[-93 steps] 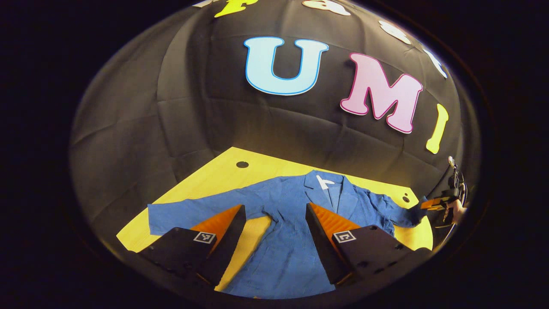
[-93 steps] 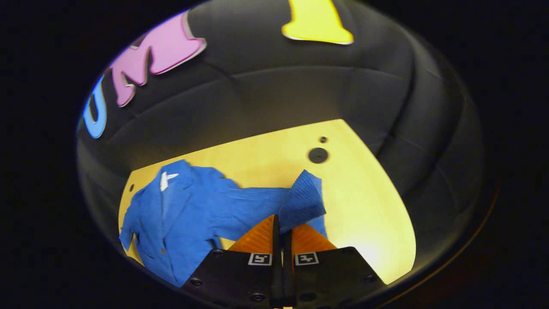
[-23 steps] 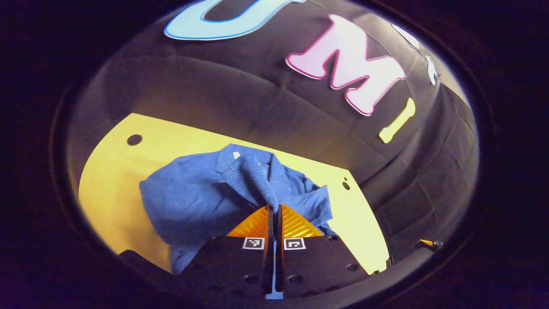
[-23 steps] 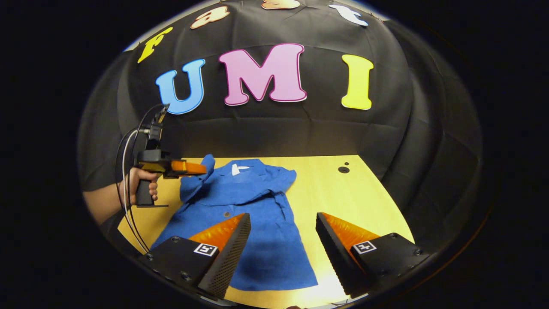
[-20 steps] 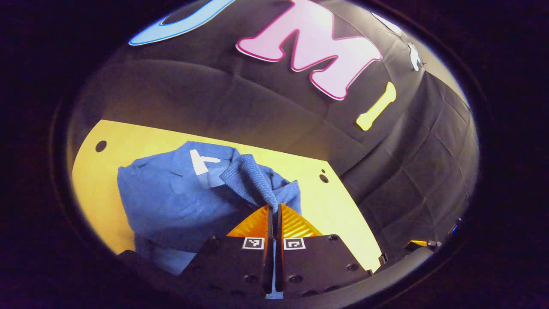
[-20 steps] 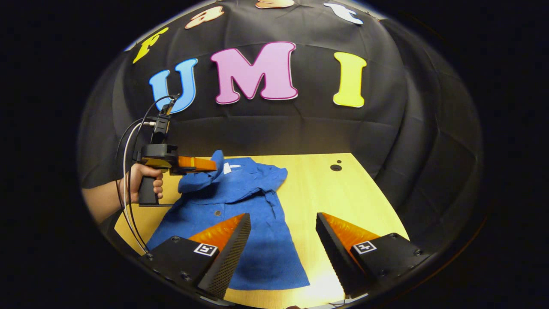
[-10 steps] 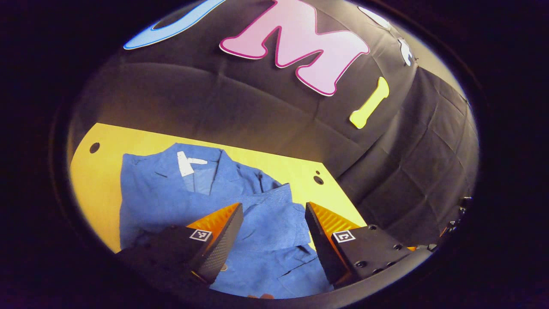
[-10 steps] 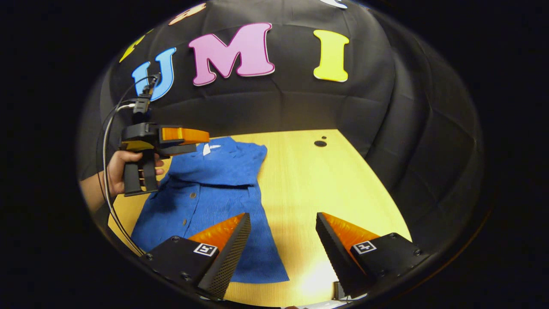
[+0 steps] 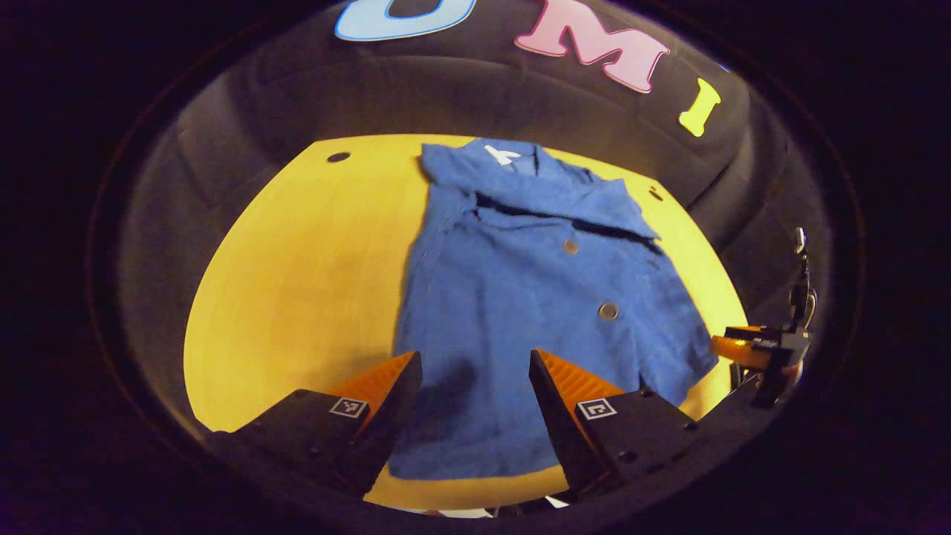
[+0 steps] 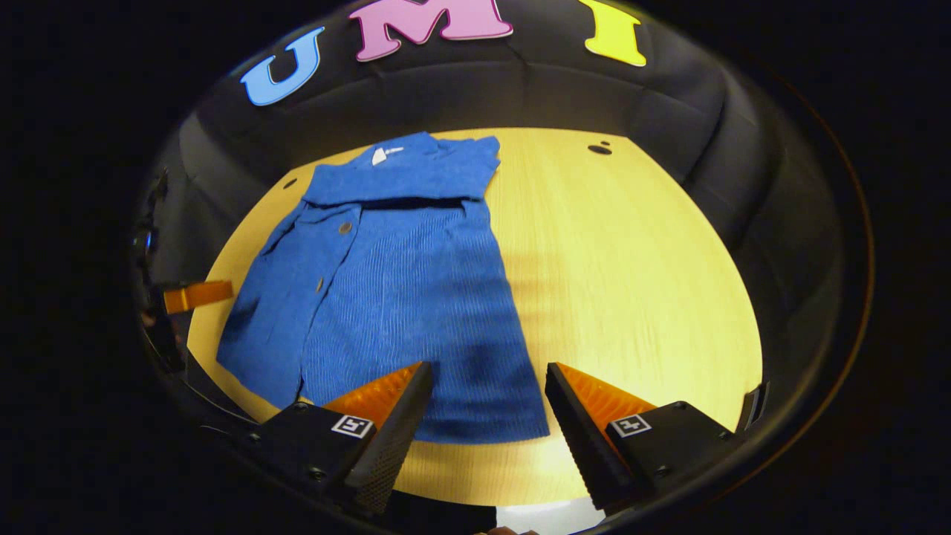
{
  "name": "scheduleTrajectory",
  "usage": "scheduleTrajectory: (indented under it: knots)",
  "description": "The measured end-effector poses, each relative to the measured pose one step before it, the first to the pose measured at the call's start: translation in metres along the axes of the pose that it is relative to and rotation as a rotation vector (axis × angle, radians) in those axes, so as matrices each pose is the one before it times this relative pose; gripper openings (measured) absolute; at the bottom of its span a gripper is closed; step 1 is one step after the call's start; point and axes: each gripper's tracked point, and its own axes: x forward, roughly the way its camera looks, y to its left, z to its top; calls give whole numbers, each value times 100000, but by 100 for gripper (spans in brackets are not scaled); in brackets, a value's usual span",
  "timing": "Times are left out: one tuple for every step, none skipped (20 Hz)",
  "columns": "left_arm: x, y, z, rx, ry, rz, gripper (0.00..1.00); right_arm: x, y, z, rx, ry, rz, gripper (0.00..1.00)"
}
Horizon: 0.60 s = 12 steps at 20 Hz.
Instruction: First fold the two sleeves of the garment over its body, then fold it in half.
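A blue button-up garment [image 9: 535,297] [image 10: 401,275] lies flat on the yellow table [image 9: 297,260] [image 10: 631,260], collar away from me, hem toward me. Both sleeves [image 9: 550,204] [image 10: 405,178] are folded across its chest. In the left gripper view my left gripper [image 9: 475,371] hangs open over the hem's left corner, with nothing between its fingers. In the right gripper view my right gripper [image 10: 487,383] stands open over the hem's right corner, holding nothing. The right gripper [image 9: 750,349] also appears at the far right of the left gripper view, and an orange finger [image 10: 197,295] of the left gripper shows at the left edge of the right gripper view.
Small round holes [image 9: 338,157] [image 10: 599,149] sit near the table's far corners. Bare tabletop lies to the left and right of the garment. The table's near edge [image 10: 520,498] runs just below the hem. The black cloth wall surrounds the table.
The left gripper let go of the left sleeve, which now lies across the chest. Both grippers have drawn back toward the hem and tilted down over it, open.
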Motion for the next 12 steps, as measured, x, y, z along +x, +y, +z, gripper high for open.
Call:
scheduleTrajectory:
  knots:
    - [-544, 1381, -2601, -442, 4083, 2798, 85, 494, 179, -583, 176, 1539, -266, 99]
    - [-99, 930, -1835, -824, 3186, 1600, 84, 325, -12, -492, -34, 1062, -455, 99]
    - [507, 173, -1061, -867, 1834, 216, 84, 310, -136, -239, -368, 1058, -1088, 99]
    - [374, -122, -556, -829, 1285, -224, 84, 171, 25, -158, -785, 394, -1118, 99]
    - [361, -70, -556, -484, 957, 404, 84, 213, -55, -214, -807, 895, -1050, 99]
    - [272, 312, 202, 999, -150, 4536, 80, 99, 73, -412, -703, 1131, -867, 99]
    - [-76, 228, -219, 1383, 502, 1837, 84, 137, 127, -350, -545, 1243, -518, 99]
    - [46, -333, 245, 769, 90, 313, 80, 234, 157, -398, -214, 1049, -417, 99]
    - [105, -123, -40, -625, 984, 248, 80, 205, 217, -355, -52, 1246, -157, 99]
    - [-87, -53, 235, -66, -324, -228, 78, -63, 53, 6, 443, -763, -590, 99]
    - [63, 68, -4, 752, 161, -114, 78, 46, 15, 170, 621, -1084, -313, 100]
    - [7, -260, -96, 310, 9, 22, 77, -29, -15, -276, 661, 316, -263, 99]
